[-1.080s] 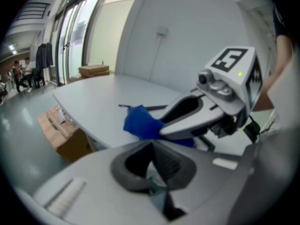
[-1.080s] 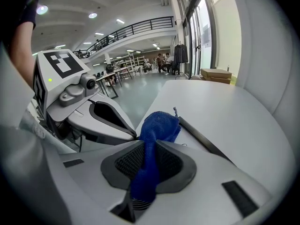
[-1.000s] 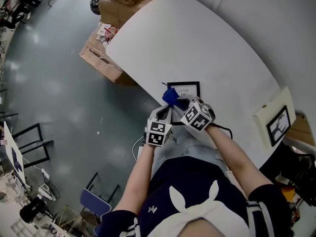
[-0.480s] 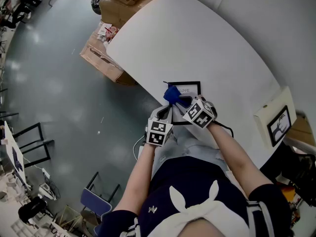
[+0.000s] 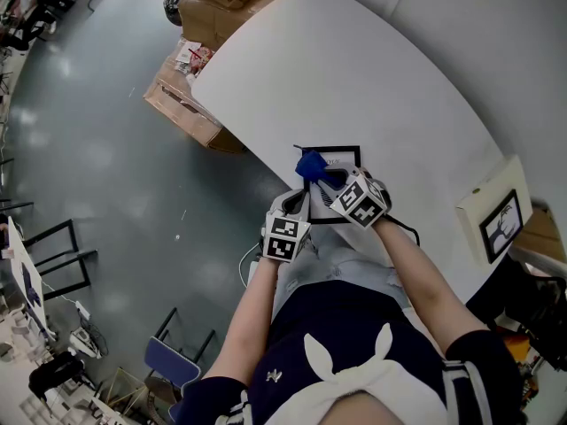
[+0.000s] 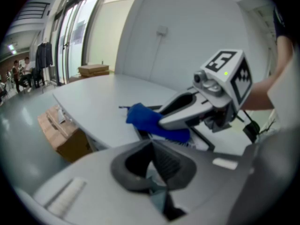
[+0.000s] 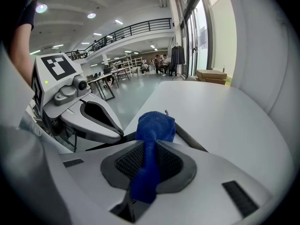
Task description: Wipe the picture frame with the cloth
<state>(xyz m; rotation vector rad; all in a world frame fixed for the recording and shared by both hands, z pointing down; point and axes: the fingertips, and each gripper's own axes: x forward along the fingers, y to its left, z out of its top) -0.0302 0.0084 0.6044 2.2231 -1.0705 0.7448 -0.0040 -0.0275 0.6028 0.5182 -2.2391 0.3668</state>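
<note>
1. The cloth had slid a little farther across the frame than a moment before, so the wiping was going on.
2. The right gripper was pinched tight on the cloth.
3. The left gripper was closed with nothing in it, just near and left of the frame.
4. The frame lay close to the near edge of the table. Far and right of it, the table had lots of bare room.

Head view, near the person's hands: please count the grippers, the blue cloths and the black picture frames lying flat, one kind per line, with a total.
Grippers: 2 (left gripper, right gripper)
Blue cloths: 1 (cloth, clamped in the right gripper)
Black picture frames lying flat: 1 (picture frame)
Total: 4
</note>
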